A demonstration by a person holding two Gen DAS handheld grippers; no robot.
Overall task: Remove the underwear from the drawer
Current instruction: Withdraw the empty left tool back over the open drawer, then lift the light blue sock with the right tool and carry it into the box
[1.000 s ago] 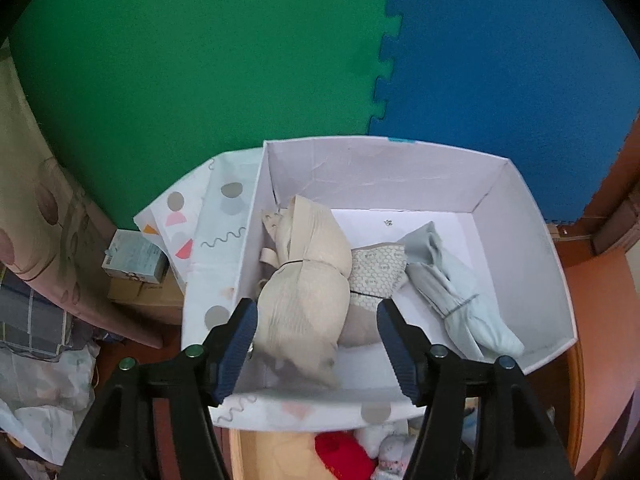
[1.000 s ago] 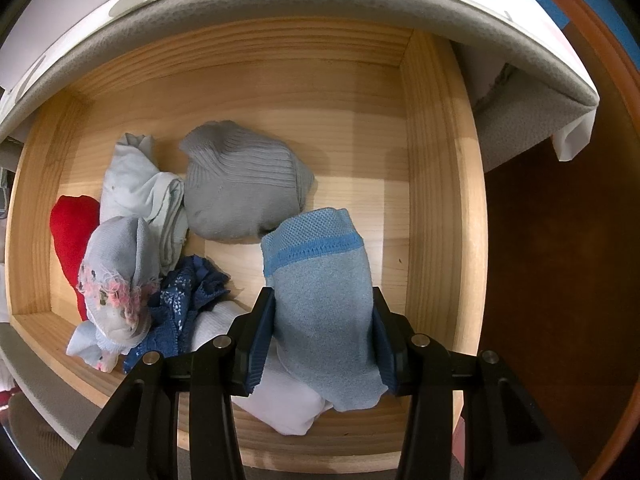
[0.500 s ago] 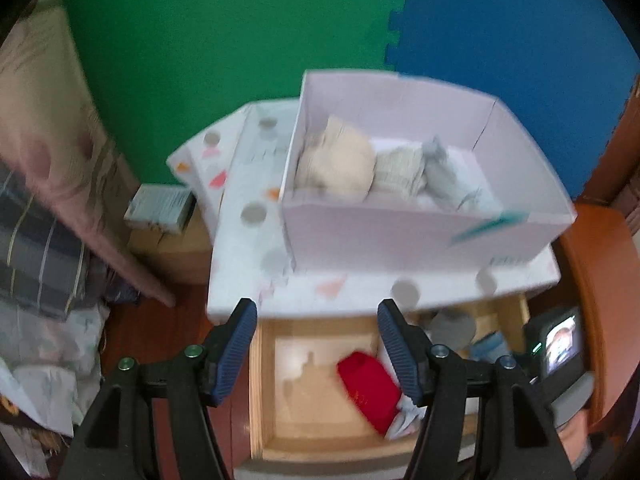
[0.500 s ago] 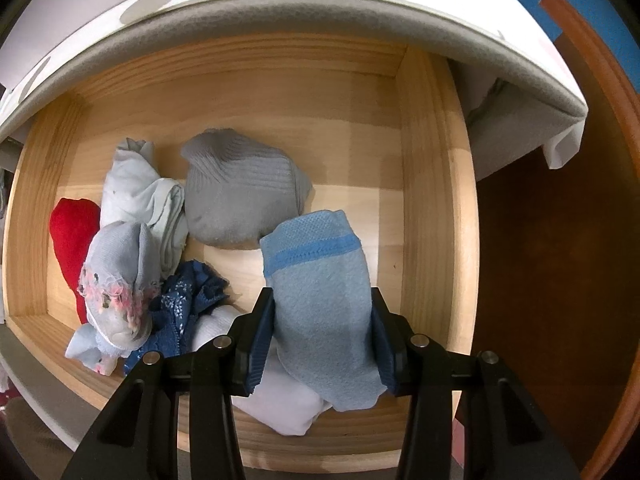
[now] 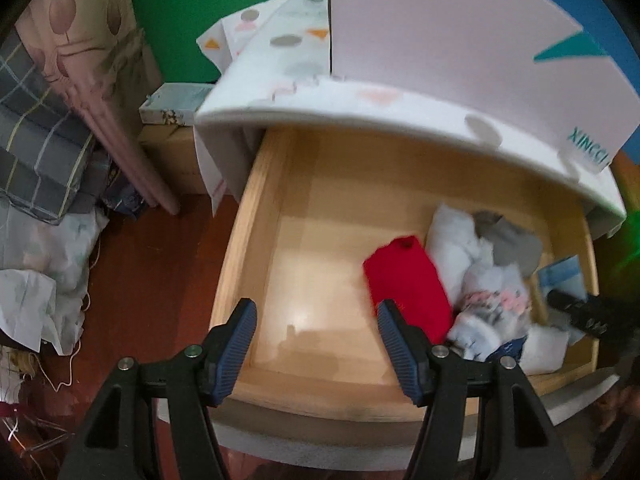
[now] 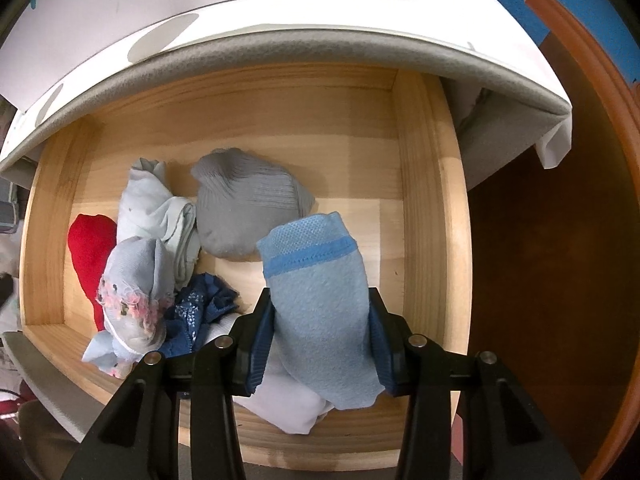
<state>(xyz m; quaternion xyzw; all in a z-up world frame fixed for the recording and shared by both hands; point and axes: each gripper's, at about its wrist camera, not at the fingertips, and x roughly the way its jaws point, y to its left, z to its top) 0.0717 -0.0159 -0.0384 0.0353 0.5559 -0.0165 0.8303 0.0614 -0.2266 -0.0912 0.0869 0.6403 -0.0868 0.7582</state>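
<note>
The open wooden drawer (image 5: 256,248) (image 6: 432,216) holds several folded underwear pieces. My right gripper (image 6: 320,332) is shut on a light blue piece (image 6: 320,280) and holds it above the drawer's right side. Below lie a grey piece (image 6: 248,208), a pale piece (image 6: 152,208), a red piece (image 6: 90,248) (image 5: 408,280), a floral-trimmed piece (image 6: 132,292), a dark blue lace piece (image 6: 200,312) and a white piece (image 6: 284,400). My left gripper (image 5: 316,328) is open and empty over the drawer's bare left half, left of the red piece.
A white shoe box (image 5: 440,40) (image 6: 160,0) sits on the patterned cloth (image 5: 280,48) over the cabinet top above the drawer. Bedding and curtain (image 5: 60,120) are at left on the reddish floor (image 5: 152,264). The right gripper body (image 5: 588,316) shows at the drawer's right.
My left gripper has swung down from above the shoe box to over the drawer's left half. My right gripper has lifted the light blue piece slightly higher.
</note>
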